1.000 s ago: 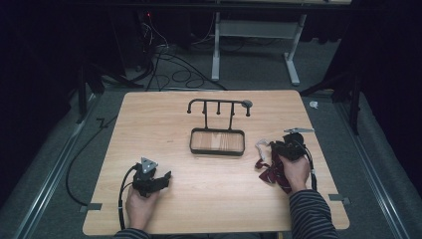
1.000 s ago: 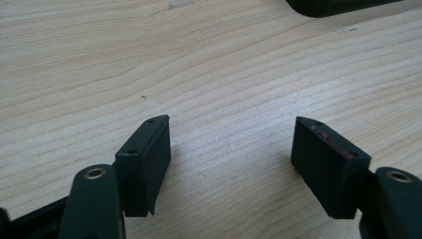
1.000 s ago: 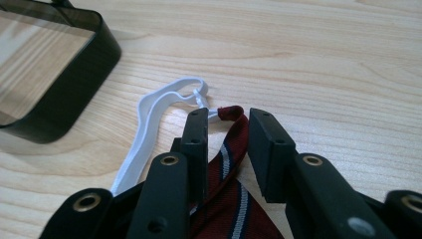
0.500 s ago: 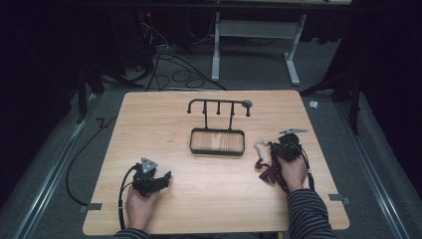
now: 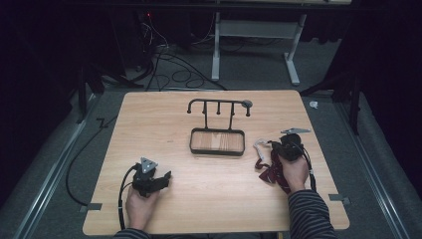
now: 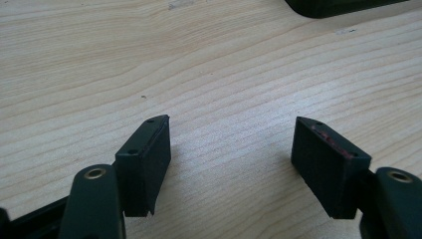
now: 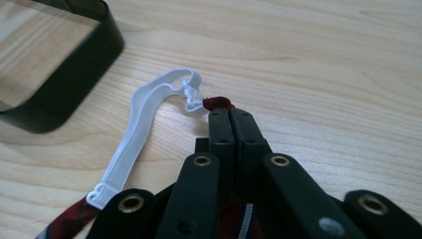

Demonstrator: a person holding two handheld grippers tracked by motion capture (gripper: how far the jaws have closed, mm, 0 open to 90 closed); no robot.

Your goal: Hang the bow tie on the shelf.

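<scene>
Pinching the dark red end of a red tartan cloth strap with a white elastic loop (image 7: 149,117), the right gripper (image 7: 230,115) has just been closing, and its two black jaws now stand pressed together with the red fabric caught at their tips. In the high view the same gripper (image 5: 272,149) sits at the right side of the pale wooden table (image 5: 149,119), with the strap (image 5: 272,172) trailing back under the person's right hand toward the near edge; the rest of it lies flat on the wood, so nothing has been lifted yet. The white loop curls away from the jaw tips toward the black metal rack with a row of hooks above a rectangular wood-floored tray (image 5: 217,142), which stands at the middle of the table, near the strap but apart from it. Its hooks look bare. My reading is that the strap is meant to go onto that rack, so only the first step, the grasp, looks done, while the lift, the carry across and the hanging or placing are all left. The left gripper (image 5: 159,178) rests near the front left of the table, and its own view shows the jaws spread wide with only bare wood between the black pads (image 6: 149,164), taking no part so far.
</scene>
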